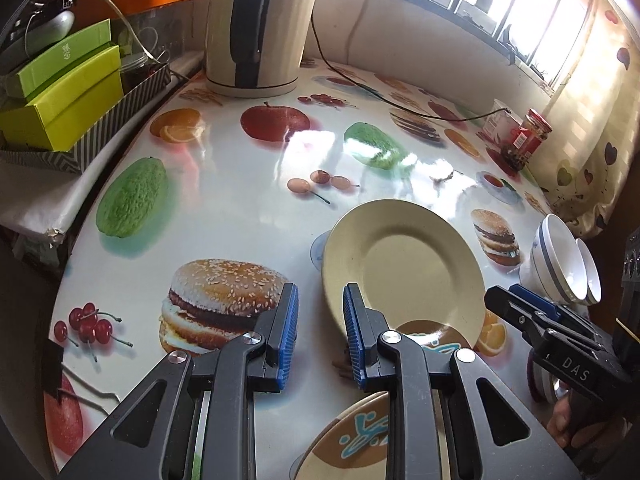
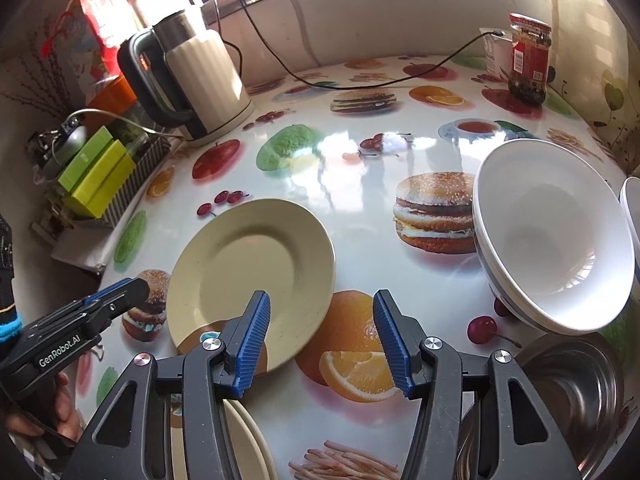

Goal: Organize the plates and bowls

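A plain cream plate (image 1: 404,268) lies on the fruit-print table, its near edge resting on a brown patterned plate (image 1: 432,336). It also shows in the right wrist view (image 2: 252,276). My left gripper (image 1: 320,332) is open and empty just left of the cream plate's rim. My right gripper (image 2: 322,344) is open and empty above the table, right of the plate. White bowls (image 2: 552,236) with a grey band stand tilted at the right. Another patterned plate (image 1: 352,436) lies under my left gripper. A steel bowl (image 2: 568,396) sits at bottom right.
An electric kettle (image 1: 260,28) stands at the back with its cord (image 1: 400,104) across the table. A red-lidded jar (image 2: 528,60) stands at the back right. Green boxes in a striped basket (image 1: 64,108) sit at the left edge.
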`<state>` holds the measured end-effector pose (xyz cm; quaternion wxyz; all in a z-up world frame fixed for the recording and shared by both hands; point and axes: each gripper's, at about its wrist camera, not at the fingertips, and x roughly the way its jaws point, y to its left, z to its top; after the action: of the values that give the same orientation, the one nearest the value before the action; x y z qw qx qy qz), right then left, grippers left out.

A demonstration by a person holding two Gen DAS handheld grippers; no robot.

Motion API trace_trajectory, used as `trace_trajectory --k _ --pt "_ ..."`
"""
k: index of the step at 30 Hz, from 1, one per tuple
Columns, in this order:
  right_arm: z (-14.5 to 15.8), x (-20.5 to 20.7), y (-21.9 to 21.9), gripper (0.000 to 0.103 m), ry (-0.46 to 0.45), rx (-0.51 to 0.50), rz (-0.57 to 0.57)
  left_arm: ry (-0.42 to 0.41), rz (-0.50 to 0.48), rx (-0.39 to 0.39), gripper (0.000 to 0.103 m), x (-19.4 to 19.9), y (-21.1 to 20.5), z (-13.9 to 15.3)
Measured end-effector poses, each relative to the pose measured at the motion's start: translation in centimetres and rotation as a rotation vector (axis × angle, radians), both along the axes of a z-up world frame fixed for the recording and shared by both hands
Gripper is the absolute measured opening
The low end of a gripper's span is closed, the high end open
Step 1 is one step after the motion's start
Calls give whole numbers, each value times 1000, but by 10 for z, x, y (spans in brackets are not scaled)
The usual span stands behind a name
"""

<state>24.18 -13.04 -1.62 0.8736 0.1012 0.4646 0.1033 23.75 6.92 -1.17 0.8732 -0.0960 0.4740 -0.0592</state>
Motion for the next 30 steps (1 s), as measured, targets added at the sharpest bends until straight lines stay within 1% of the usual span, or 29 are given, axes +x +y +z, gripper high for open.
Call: trace_trajectory --k 4,7,11,14,21,22,26,30 --pt "-5 3 -2 54 11 6 -13 36 -2 -55 24 10 2 -8" --pt "-7 7 -2 54 17 12 -15 54 4 -49 24 15 3 -15" --pt "-10 10 -2 54 19 24 -10 75 7 -60 24 18 4 -22" --pt "-14 14 -3 54 33 36 -11 77 8 -84 24 20 5 -24" --pt "-20 19 -6 53 42 75 -9 72 14 -80 24 25 6 -23" --pt "-20 19 -6 52 44 79 -10 71 14 -83 24 25 7 -24" --pt "-22 21 -4 43 48 91 0 74 5 -102 24 26 5 -25" --pt "-23 23 -2 37 52 98 9 79 -7 -121 24 28 4 -27"
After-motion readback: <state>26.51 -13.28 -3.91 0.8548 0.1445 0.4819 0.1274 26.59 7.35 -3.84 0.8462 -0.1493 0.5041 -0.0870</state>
